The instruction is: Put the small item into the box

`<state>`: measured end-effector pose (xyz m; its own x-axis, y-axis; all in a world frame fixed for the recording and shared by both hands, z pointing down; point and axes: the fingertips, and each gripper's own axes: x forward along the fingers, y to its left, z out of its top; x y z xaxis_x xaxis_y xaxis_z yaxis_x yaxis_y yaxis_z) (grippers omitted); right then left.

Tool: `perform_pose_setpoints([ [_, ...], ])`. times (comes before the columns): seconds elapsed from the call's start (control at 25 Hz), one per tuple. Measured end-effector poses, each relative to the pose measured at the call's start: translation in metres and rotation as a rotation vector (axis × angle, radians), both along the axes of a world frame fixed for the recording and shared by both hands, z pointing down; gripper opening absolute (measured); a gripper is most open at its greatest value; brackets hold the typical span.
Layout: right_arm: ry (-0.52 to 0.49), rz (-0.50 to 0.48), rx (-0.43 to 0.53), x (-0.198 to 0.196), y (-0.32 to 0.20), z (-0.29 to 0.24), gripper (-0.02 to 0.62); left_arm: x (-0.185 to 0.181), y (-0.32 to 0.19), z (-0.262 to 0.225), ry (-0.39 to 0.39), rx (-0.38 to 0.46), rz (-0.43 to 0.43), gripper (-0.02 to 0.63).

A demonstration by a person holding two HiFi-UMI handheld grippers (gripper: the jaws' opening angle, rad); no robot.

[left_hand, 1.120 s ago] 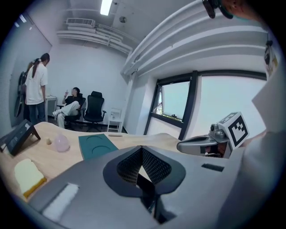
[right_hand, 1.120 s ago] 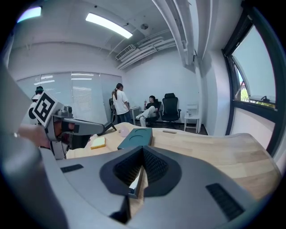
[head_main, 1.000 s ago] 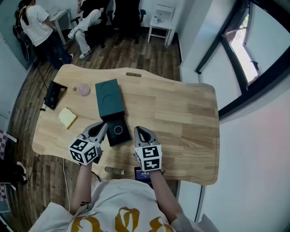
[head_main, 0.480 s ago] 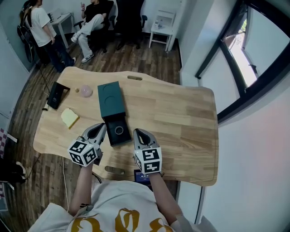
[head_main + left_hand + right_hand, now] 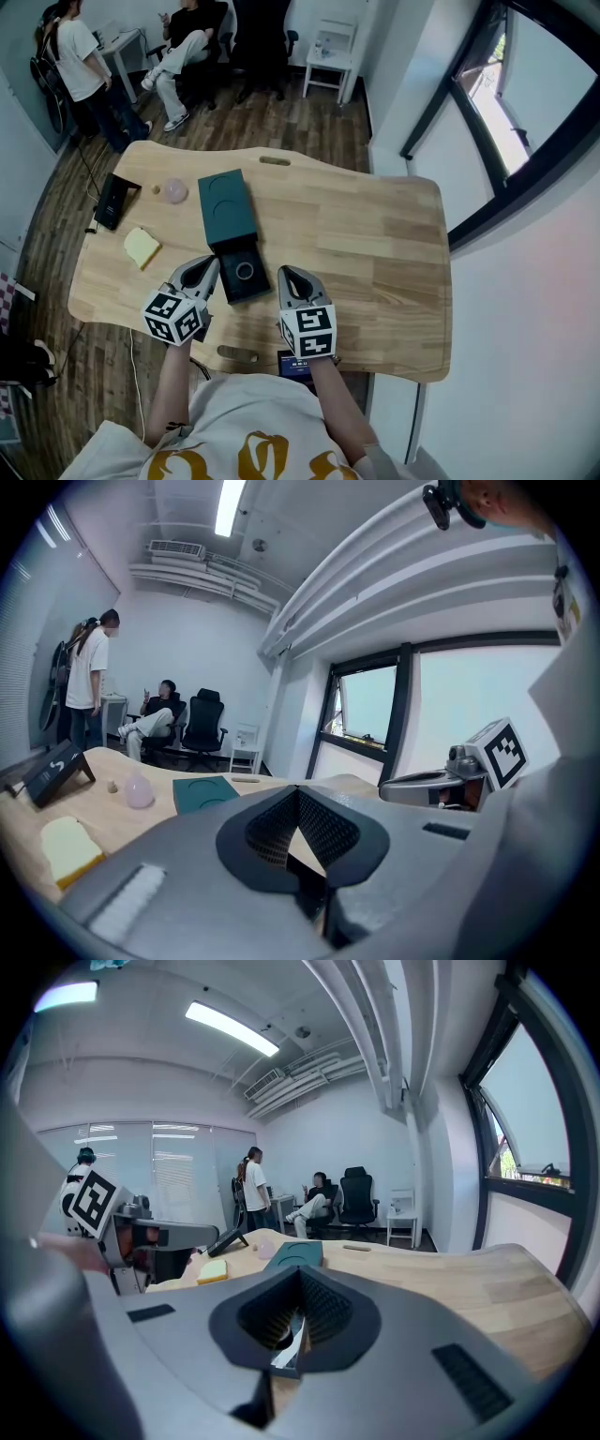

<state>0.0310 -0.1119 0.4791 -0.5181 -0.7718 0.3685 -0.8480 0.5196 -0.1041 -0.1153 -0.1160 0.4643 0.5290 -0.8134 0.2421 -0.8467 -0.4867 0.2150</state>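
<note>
An open black box [image 5: 244, 273] lies on the wooden table [image 5: 375, 234] near its front, with a small round ring [image 5: 245, 271] inside it. Its dark green lid [image 5: 225, 208] lies just behind it, also seen as the lid [image 5: 208, 792] and the lid [image 5: 298, 1253]. My left gripper [image 5: 212, 263] hovers at the box's left side, jaws closed together and empty. My right gripper [image 5: 285, 273] is just right of the box, jaws also pressed together. In the gripper views the left gripper [image 5: 298, 794] and right gripper [image 5: 300, 1275] each show jaws meeting at the tip.
A yellow sponge-like block [image 5: 142, 247], a pink rounded object [image 5: 174, 189] and a black stand [image 5: 111, 198] sit at the table's left. A phone [image 5: 295, 361] lies at the front edge. People [image 5: 80, 70] and chairs are beyond the table.
The head view has shifted slightly; both grippers stay beside the box and the people in the background have moved a little.
</note>
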Motion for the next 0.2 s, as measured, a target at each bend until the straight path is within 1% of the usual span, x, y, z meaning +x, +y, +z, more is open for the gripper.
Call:
perform_pose_setpoints([
  [0.2, -0.001, -0.008, -0.004, -0.0071, -0.0032, 0.0041, 0.003, -0.0062, -0.0032, 0.0055, -0.011, -0.005, -0.004, 0.003],
])
